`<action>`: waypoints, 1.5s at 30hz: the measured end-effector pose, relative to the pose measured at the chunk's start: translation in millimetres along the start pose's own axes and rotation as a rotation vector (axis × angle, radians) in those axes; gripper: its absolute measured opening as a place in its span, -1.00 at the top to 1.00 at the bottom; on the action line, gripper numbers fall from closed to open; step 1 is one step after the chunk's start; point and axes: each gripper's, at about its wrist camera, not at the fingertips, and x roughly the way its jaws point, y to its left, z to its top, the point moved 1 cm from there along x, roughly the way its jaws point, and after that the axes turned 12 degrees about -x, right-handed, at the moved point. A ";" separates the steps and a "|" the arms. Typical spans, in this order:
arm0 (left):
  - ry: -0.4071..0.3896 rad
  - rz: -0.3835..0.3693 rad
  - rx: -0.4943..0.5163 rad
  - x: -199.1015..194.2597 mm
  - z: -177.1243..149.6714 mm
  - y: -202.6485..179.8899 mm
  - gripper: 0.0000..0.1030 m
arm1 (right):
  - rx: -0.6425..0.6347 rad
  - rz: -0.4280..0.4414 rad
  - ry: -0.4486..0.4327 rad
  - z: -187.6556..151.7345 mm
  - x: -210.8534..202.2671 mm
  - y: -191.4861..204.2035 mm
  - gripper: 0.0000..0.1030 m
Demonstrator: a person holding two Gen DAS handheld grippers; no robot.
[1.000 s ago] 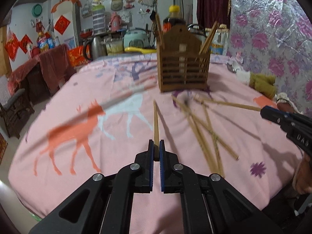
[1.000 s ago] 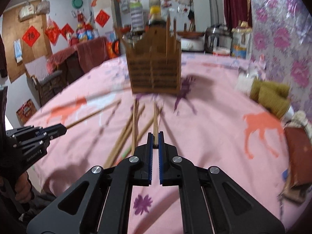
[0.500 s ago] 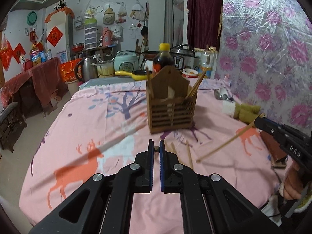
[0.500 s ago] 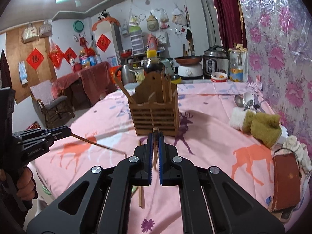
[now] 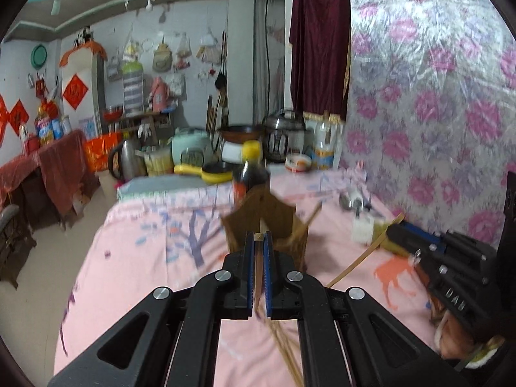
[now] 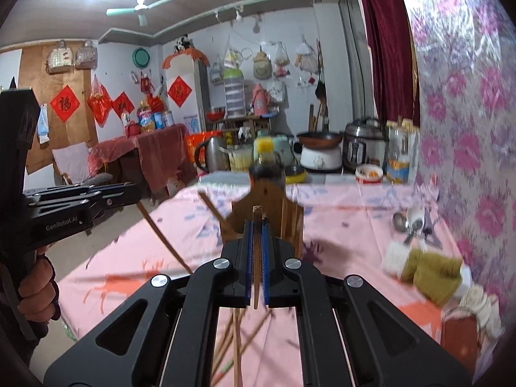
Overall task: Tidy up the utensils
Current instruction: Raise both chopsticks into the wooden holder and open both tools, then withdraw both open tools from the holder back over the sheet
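A brown wooden slatted utensil holder [image 5: 267, 222] stands on the pink tablecloth and also shows in the right wrist view [image 6: 267, 216], with a few chopsticks in it. My left gripper [image 5: 257, 242] is shut on a wooden chopstick [image 5: 258, 264], held above the table short of the holder. My right gripper [image 6: 257, 229] is shut on another chopstick [image 6: 256, 258], also raised and pointing at the holder. Each gripper shows in the other's view, the right one [image 5: 429, 251] trailing its chopstick [image 5: 364, 254], the left one [image 6: 80, 200] likewise. Several loose chopsticks [image 6: 232, 345] lie on the cloth below the grippers.
A dark sauce bottle [image 5: 250, 174] stands just behind the holder. Metal spoons [image 6: 409, 222] and a white and olive cloth [image 6: 425, 267] lie at the right by the flowered wall. Cookers, a kettle and a pan crowd the table's far end [image 5: 245, 142].
Both grippers have risen from the table, each carrying a chopstick, and now sit higher, tilted up toward the holder. The loose chopsticks have dropped to the bottom of both views.
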 end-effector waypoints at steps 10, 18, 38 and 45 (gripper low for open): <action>-0.123 0.014 -0.021 45.0 61.0 -4.7 0.89 | -0.037 -0.097 -0.103 60.5 49.2 -5.9 0.89; -0.038 0.021 -0.078 118.4 44.2 15.2 0.84 | -0.016 -0.106 -0.038 48.2 119.8 -18.0 0.87; -0.120 0.190 -0.125 23.1 -36.6 38.5 -0.89 | 0.179 -0.158 -0.097 -13.1 8.5 -31.2 -0.43; -0.073 0.287 -0.121 -0.8 -126.6 22.5 -0.89 | 0.215 -0.217 0.079 -117.5 -0.7 -6.0 -0.62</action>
